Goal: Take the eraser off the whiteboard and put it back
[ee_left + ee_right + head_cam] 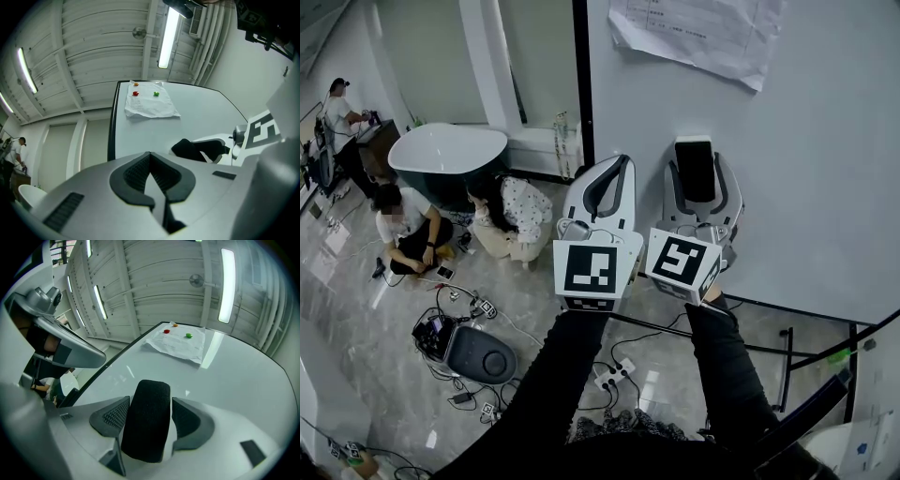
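The black eraser [695,169] stands upright between the jaws of my right gripper [697,161], just in front of the whiteboard [806,169]. In the right gripper view the eraser [147,418] fills the gap and both ribbed pads sit against its sides, so the right gripper [149,401] is shut on it. My left gripper [623,161] is level with it on the left, at the whiteboard's dark edge, its tips together and nothing in them. The left gripper view shows the left gripper [150,155] shut, and the eraser [192,149] off to its right.
A paper sheet [694,33] hangs high on the board under small coloured magnets [188,335]. Below left, people [403,225] sit on the floor beside a tub [445,155], cables and power strips [609,375]. The board's stand bars [787,347] run lower right.
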A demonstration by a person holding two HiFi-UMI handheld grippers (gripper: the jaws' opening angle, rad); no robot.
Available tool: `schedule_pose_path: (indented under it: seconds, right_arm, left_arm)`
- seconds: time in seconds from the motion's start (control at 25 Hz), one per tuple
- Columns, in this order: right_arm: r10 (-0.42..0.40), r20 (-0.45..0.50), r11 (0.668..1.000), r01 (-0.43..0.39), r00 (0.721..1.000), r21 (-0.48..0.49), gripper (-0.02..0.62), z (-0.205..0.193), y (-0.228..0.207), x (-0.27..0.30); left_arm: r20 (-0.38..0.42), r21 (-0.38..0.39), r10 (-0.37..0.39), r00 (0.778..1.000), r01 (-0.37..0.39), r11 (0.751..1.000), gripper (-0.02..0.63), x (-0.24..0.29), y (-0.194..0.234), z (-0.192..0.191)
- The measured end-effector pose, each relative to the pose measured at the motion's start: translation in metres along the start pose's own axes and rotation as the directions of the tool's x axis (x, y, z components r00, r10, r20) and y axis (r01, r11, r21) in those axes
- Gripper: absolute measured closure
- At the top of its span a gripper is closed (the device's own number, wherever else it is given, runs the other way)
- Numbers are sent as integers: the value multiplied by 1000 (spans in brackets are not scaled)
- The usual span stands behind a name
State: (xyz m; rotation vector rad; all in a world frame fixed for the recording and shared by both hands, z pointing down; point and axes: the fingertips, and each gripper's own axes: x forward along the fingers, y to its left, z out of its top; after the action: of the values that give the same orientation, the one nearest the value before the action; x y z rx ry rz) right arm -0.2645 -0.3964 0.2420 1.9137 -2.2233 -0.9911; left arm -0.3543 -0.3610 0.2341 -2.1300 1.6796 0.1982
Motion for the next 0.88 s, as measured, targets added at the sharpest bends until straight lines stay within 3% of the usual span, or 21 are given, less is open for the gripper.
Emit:
schedule_pose_path:
  seconds: [0.28, 0.56, 0.72, 0.88]
  right_arm:
    - [22, 46, 1000, -23, 999, 11, 319, 10, -5, -16]
    - [5, 78, 996, -12, 997, 86, 319, 21, -36, -31]
    - [-4, 65, 995, -3, 998, 100, 428, 15, -50, -40]
    - [1, 55, 992, -8, 998, 128, 478, 8, -62, -50]
  left_arm:
    - [11, 4, -2, 1000, 2, 1000, 600, -4, -5, 7]
    - [13, -5, 5, 1000, -5, 1000, 600, -8, -19, 11]
    - [19, -6, 3, 1000, -3, 1000, 600, -8, -32, 18]
    - [14, -4, 2, 1000, -2, 1000, 600, -10, -47, 22]
